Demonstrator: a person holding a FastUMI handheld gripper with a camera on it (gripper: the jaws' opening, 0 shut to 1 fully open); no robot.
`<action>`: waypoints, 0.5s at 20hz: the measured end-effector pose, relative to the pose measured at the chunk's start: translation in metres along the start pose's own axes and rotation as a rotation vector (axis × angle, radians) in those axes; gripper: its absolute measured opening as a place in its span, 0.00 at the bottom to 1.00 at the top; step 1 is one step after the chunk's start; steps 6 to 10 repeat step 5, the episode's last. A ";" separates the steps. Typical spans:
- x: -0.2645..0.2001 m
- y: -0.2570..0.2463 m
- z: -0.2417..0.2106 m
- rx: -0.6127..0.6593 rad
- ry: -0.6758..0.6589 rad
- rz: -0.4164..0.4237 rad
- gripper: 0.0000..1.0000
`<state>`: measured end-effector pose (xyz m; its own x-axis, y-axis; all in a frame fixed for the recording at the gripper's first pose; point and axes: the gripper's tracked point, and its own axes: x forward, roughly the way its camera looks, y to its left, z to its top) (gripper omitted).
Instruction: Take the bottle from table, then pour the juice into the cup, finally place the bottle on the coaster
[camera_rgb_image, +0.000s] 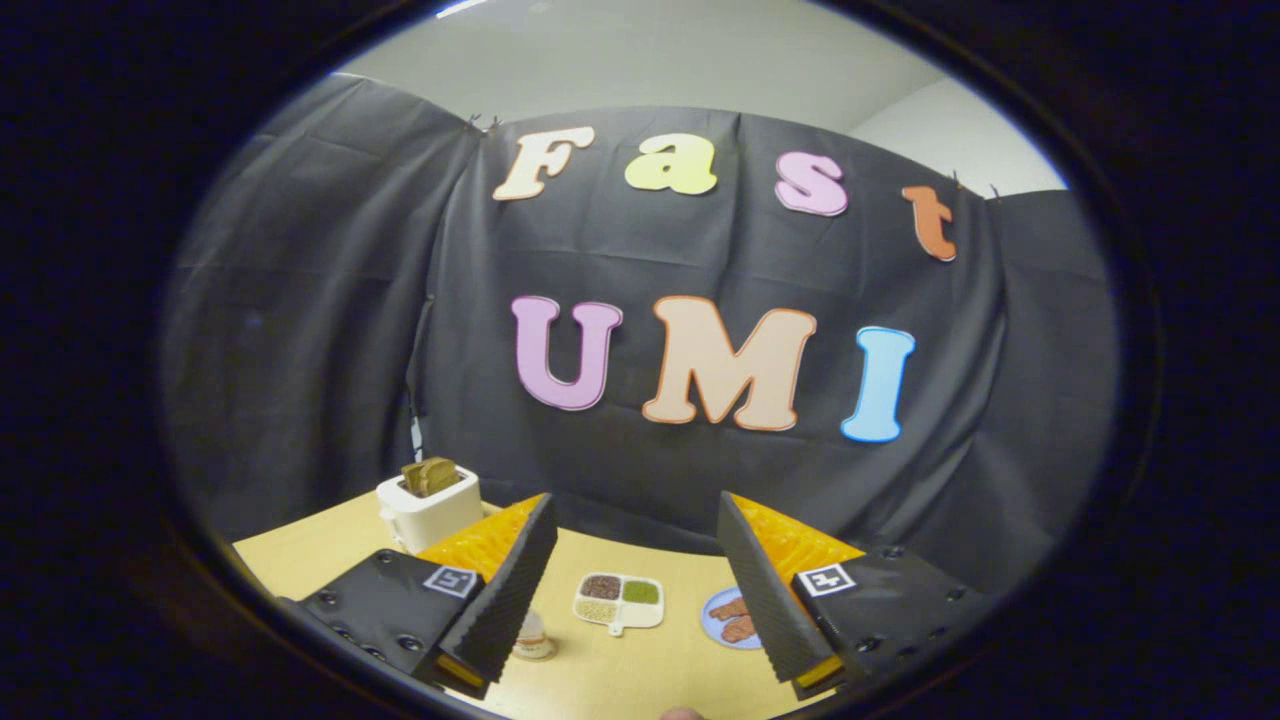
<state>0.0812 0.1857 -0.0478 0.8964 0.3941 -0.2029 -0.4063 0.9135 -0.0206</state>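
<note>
Claw (632, 590) wide open, empty; small clear plastic bottle (532, 636) near bench's front edge, likely light, slippery: grip mid-body.

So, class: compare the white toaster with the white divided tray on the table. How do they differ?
The toaster stands tall and boxy; the divided tray lies flat and low. The toaster holds brown toast slices upright in its top; the tray holds brown, green and pale fillings in separate compartments. The toaster sits beyond one finger of the open tongs; the tray lies between the fingers. Both are white and rest on the table.
</note>
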 end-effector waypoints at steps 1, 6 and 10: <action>-0.005 -0.007 0.006 0.008 -0.006 -0.013 0.98; -0.026 -0.033 0.021 0.053 -0.021 -0.060 0.98; -0.026 -0.033 0.021 0.053 -0.021 -0.060 0.98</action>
